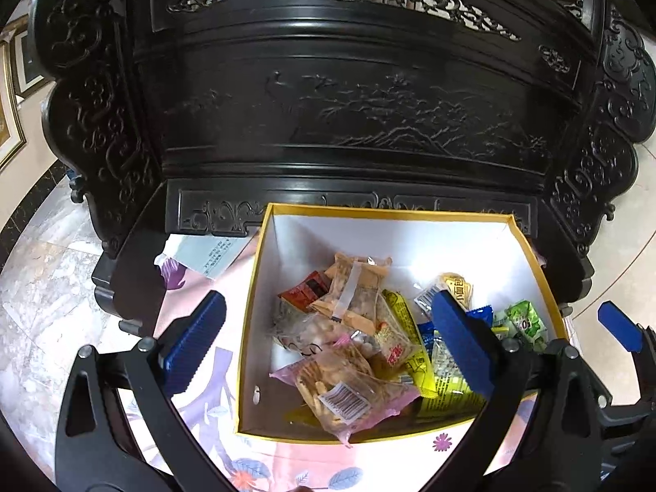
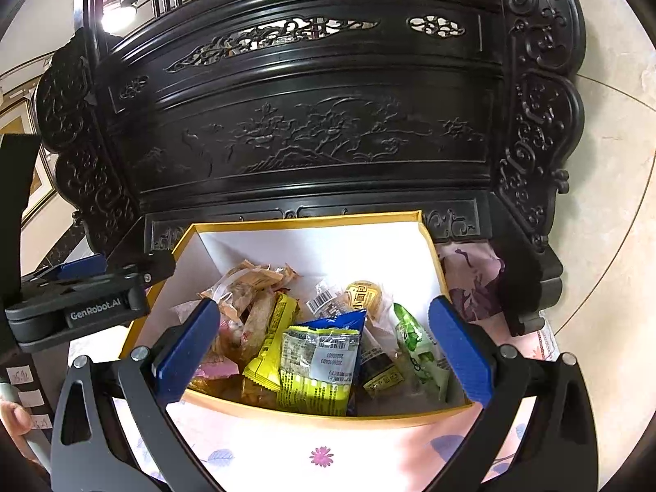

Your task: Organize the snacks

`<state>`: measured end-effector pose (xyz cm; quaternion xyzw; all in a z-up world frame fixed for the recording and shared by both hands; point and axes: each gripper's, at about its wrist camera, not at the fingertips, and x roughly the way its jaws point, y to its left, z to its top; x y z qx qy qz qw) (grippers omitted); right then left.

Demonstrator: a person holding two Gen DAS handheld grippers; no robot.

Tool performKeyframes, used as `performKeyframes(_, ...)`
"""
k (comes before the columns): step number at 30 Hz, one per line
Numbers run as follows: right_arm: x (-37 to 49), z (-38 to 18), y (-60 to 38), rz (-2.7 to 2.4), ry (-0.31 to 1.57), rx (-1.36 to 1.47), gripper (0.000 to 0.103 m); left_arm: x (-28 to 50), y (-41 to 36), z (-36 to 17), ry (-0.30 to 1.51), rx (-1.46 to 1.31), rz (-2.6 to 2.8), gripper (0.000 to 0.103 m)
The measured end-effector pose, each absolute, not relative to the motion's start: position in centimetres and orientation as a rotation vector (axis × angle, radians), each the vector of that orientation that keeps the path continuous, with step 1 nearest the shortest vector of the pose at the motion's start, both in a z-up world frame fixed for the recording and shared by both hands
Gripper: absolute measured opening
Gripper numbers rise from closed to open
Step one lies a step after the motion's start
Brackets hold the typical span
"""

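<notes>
A yellow-rimmed white box (image 1: 311, 213) (image 2: 311, 218) sits on a pink flowered cloth and holds several snack packets. Among them are a pink packet of biscuit sticks (image 1: 348, 389), a tan packet (image 1: 356, 287), a yellow and blue packet (image 2: 320, 361) and a green packet (image 1: 525, 324) (image 2: 418, 344). My left gripper (image 1: 328, 344) hangs open over the box's left half, nothing between its blue pads. Open too, my right gripper (image 2: 324, 352) hovers above the box's near side, holding nothing. In the left wrist view the right gripper's pad (image 1: 619, 328) shows at the right edge.
A dark carved wooden chair back (image 1: 348, 102) (image 2: 307, 131) rises right behind the box, with carved arms on both sides. A pale paper (image 1: 205, 256) lies on the cloth left of the box. A hand (image 2: 14, 422) shows at the lower left. Marble floor surrounds the chair.
</notes>
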<state>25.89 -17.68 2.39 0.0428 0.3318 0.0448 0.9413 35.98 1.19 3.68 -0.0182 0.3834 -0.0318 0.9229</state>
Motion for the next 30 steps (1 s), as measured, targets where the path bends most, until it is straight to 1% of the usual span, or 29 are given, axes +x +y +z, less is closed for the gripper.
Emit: performKeyframes(30, 26.1, 1.9, -17.9, 0.095, 0.703, 0.092, 0.102, 35.9, 0.1, 3.0, 0.812, -0.019, -0.09, 0.101)
